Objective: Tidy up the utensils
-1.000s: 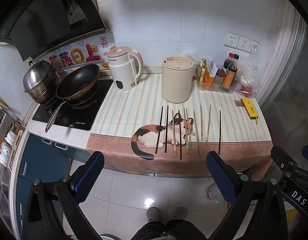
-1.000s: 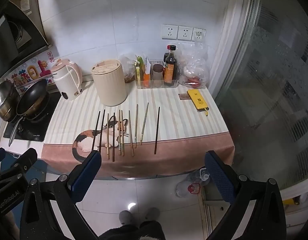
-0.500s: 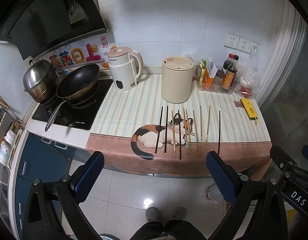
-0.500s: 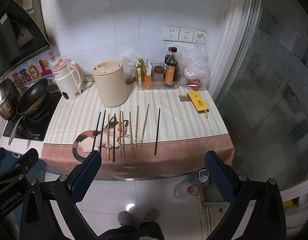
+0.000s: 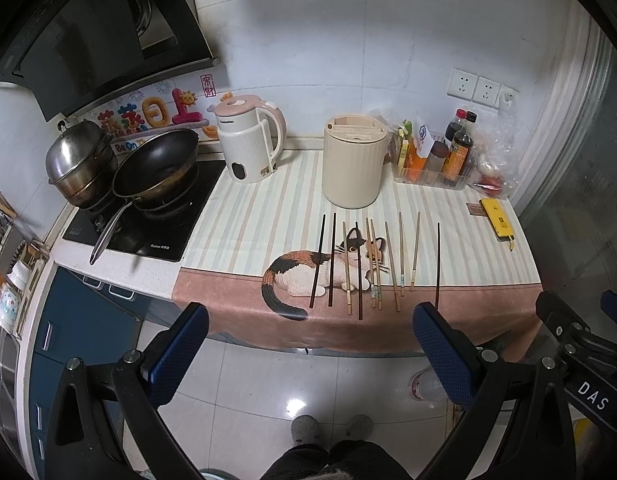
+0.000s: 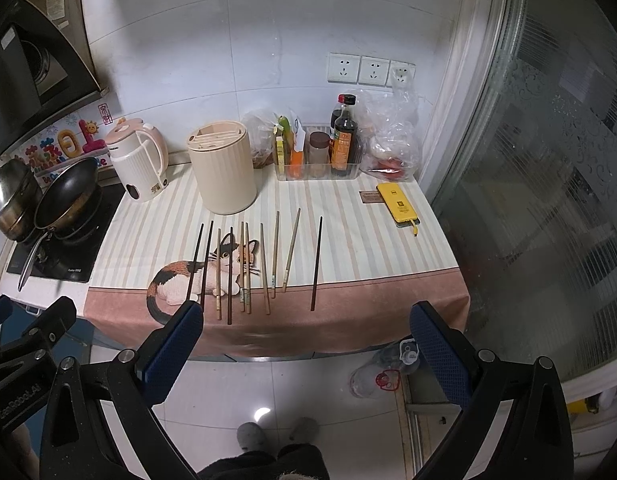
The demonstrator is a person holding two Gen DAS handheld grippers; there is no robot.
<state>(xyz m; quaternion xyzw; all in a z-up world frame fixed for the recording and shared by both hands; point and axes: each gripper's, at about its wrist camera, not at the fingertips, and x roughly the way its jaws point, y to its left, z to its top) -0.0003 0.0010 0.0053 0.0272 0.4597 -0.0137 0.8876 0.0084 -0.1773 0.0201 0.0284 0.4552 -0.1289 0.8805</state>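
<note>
Left tool (image 5: pixel 310 346) and right tool (image 6: pixel 306 344), each seen from its own wrist camera: both are held out in front of the tabletop (image 5: pixel 468 312), above the tiled floor (image 5: pixel 268 384), with blue-padded fingers (image 5: pixel 178 352) spread wide and nothing between them. Both tools are released and touch nothing. The right tool's dark frame enters the left view at the lower right edge, and the left tool's frame enters the right view at the lower left edge; both are cut off by the picture border. The person's feet (image 6: pixel 276 434) show at the bottom, the legs mostly out of frame.

The left finger of the right tool (image 6: pixel 172 342) overlaps the near tips of the two leftmost chopsticks, so those ends are hidden in the right view.

The chopsticks (image 5: pixel 372 266) lie in a loose row on the tabletop, on a striped cloth printed with a cat (image 5: pixel 304 272), their near ends on the cloth's pink border. Several are dark brown, the rest pale wood or bamboo; one dark stick (image 6: pixel 316 264) lies apart at the right end. Their exact pairing is hard to make out. Behind the row stands a cream ribbed utensil holder (image 5: pixel 354 162), upright, with a slotted top. A pink-lidded kettle (image 5: pixel 248 142) stands left of it, a tray of bottles (image 5: pixel 432 160) to its right.
</note>
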